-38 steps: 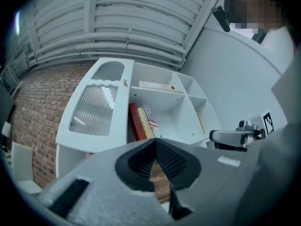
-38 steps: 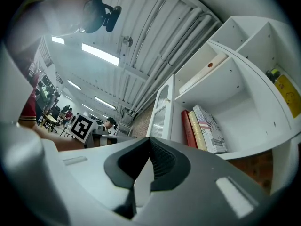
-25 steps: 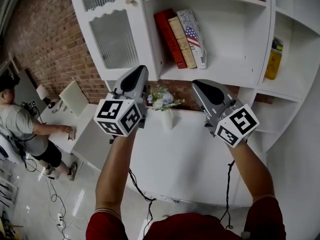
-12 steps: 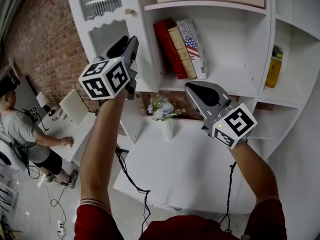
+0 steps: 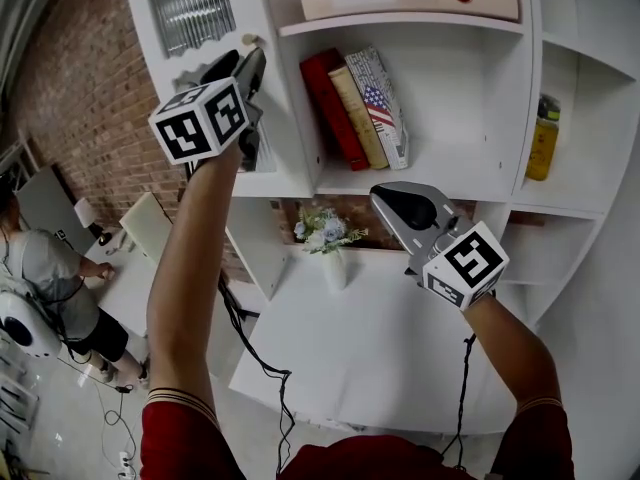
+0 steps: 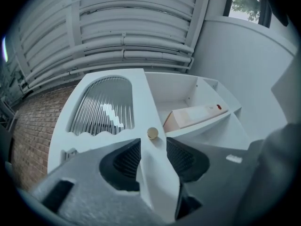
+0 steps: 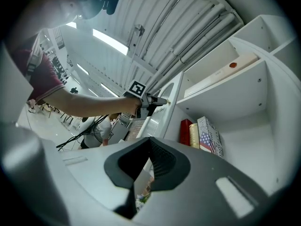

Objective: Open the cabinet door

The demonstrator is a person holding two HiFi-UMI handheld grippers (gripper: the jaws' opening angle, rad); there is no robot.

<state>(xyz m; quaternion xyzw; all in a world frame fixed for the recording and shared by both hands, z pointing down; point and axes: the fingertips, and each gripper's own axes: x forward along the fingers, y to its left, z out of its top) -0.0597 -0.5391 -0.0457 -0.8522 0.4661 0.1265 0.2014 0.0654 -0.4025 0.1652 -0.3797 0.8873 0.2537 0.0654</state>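
Now the left gripper [image 5: 250, 63] has risen to the cabinet door [image 5: 190, 8] at the upper left corner of the cabinet [image 5: 527, 88], its jaws opening astride the door's right edge just short of the knob [image 5: 249, 40], so gripping looks next, while the right gripper [image 5: 395, 200] hangs closed and empty.

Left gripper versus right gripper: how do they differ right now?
The left gripper is raised to the cabinet door, just short of its knob. The right gripper hangs lower, above the white table. The left gripper's jaws are opening, with the door's edge between them, not clamped. The right gripper's jaws are together, holding nothing. Both point towards the white shelving.
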